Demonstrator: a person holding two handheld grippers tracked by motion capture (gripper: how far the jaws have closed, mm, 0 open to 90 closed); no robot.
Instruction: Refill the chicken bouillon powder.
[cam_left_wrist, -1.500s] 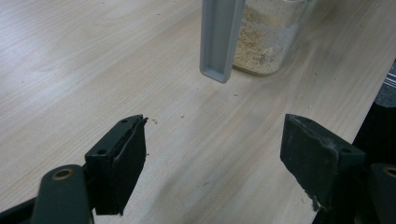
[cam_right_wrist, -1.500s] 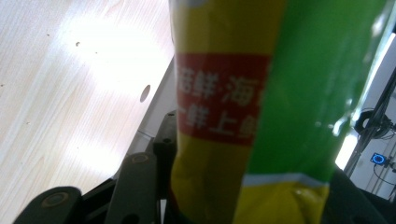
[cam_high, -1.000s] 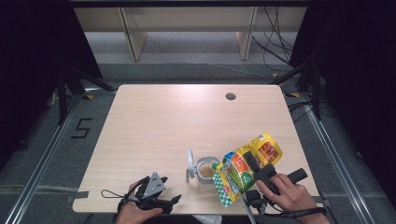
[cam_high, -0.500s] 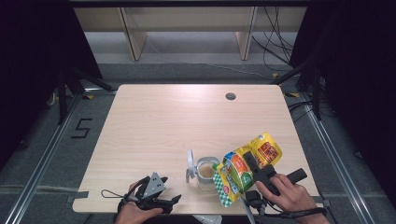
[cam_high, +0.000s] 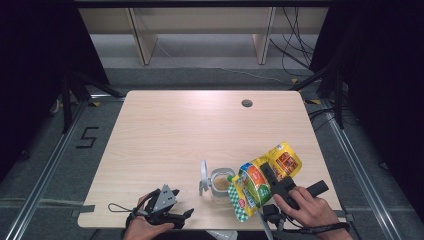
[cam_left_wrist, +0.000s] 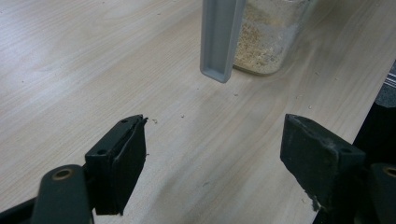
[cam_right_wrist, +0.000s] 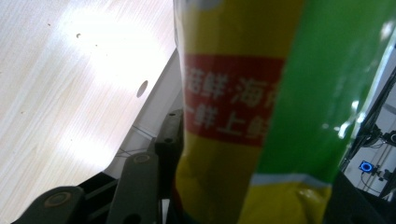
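A yellow and green snack pouch (cam_high: 257, 176) hangs tilted over the table's front right, its lower end above a clear jar (cam_high: 220, 183). My right gripper (cam_high: 267, 171) is shut on the pouch; in the right gripper view the pouch (cam_right_wrist: 261, 93) sits between the jaws. The jar holds pale crumbs, and its grey lid (cam_high: 203, 175) stands open on the left side. My left gripper (cam_high: 184, 214) rests near the front edge, left of the jar, pointing at it. Its jaws (cam_left_wrist: 215, 154) are open with nothing between them, and ahead are the lid (cam_left_wrist: 219, 37) and jar (cam_left_wrist: 268, 42).
The wooden table (cam_high: 175, 130) has a round cable hole (cam_high: 246, 103) at the back right. Small crumbs lie on the wood around the jar. Pale shelving (cam_high: 200, 30) stands behind the table, and cables lie on the floor at the right.
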